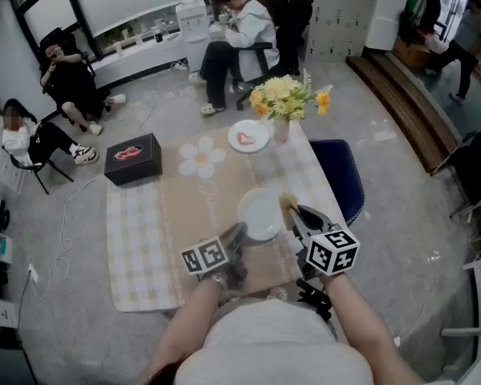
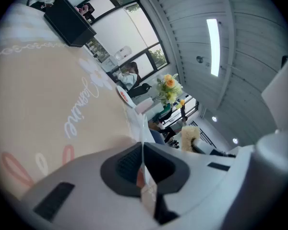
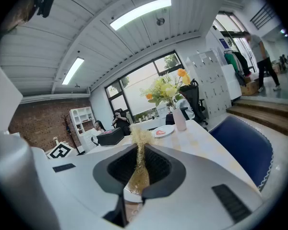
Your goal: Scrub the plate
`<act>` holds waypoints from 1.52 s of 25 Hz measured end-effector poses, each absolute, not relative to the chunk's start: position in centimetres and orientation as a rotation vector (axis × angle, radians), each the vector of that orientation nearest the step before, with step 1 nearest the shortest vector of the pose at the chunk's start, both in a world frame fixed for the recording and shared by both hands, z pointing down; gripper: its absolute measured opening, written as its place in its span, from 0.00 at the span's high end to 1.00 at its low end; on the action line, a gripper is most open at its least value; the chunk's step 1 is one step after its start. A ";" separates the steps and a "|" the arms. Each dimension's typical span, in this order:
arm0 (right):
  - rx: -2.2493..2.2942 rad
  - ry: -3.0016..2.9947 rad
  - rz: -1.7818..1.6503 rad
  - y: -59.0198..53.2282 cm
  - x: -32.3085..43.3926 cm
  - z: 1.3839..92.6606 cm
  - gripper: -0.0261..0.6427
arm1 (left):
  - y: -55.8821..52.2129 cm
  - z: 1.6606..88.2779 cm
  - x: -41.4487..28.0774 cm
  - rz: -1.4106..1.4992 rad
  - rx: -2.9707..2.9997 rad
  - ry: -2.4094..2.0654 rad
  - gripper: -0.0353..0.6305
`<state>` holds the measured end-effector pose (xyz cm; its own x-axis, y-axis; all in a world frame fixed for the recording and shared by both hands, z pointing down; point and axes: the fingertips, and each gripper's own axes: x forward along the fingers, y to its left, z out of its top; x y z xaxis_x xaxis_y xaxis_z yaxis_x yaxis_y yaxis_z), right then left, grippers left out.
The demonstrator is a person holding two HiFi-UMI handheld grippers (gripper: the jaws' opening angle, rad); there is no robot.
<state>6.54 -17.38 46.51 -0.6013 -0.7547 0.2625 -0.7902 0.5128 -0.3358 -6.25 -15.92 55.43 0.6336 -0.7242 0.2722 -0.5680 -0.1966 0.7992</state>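
A white plate (image 1: 260,213) lies on the beige tablecloth (image 1: 184,231) near the table's front. My left gripper (image 1: 239,233) is shut on the plate's near left rim. In the left gripper view the rim shows as a thin white edge (image 2: 143,150) pinched between the jaws. My right gripper (image 1: 293,216) is shut on a yellow-gold scrubber (image 1: 288,204), held at the plate's right edge. In the right gripper view the scrubber (image 3: 138,164) sticks up from between the jaws, with its frayed tuft on top. Whether the scrubber touches the plate I cannot tell.
A small plate with something pink on it (image 1: 248,136) and a vase of yellow flowers (image 1: 284,103) stand at the table's far side. A black box (image 1: 133,158) is at the far left corner. A blue chair (image 1: 341,175) is at the right. People sit beyond the table.
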 end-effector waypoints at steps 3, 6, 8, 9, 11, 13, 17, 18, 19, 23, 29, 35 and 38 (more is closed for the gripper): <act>1.361 -2.657 0.654 -17.3 6.6 46.6 0.89 | -15.9 55.5 -6.2 -0.204 1.883 -1.019 0.92; 1.363 -2.652 0.653 -17.3 6.6 46.8 0.89 | -15.9 55.5 -6.3 -0.205 1.881 -1.010 0.92; 1.366 -2.647 0.656 -17.3 6.6 46.9 0.89 | -15.9 55.5 -6.3 -0.207 1.879 -1.005 0.92; 1.368 -2.644 0.657 -17.4 6.7 47.0 0.89 | -15.9 55.5 -6.3 -0.206 1.880 -1.004 0.92; 1.369 -2.641 0.660 -17.5 6.7 47.1 0.89 | -15.9 55.5 -6.2 -0.197 1.890 -0.997 0.92; 1.365 -2.641 0.660 -17.6 6.6 47.1 0.89 | -15.8 55.5 -5.8 -0.172 1.909 -0.981 0.92; 1.323 -2.658 0.622 -18.0 5.8 47.0 0.89 | -15.7 55.8 -5.2 -0.106 1.919 -0.943 0.92; 1.310 -2.662 0.605 -18.1 5.5 46.9 0.89 | -15.7 55.8 -5.1 -0.101 1.912 -0.938 0.92; 1.297 -2.666 0.588 -18.2 5.2 46.8 0.89 | -15.8 55.9 -5.1 -0.100 1.905 -0.933 0.92; 1.240 -2.672 0.529 -19.0 3.6 46.8 0.89 | -15.8 55.9 -5.1 -0.104 1.892 -0.923 0.92; 1.177 -2.664 0.476 -20.4 1.4 47.7 0.89 | -15.6 56.0 -4.7 -0.077 1.912 -0.909 0.92; 1.109 -2.651 0.438 -21.3 -0.7 48.9 0.89 | -15.7 55.9 -4.8 -0.069 1.917 -0.925 0.92; 1.087 -2.634 0.435 -21.5 -1.3 49.6 0.89 | -15.7 55.9 -4.8 -0.065 1.923 -0.935 0.92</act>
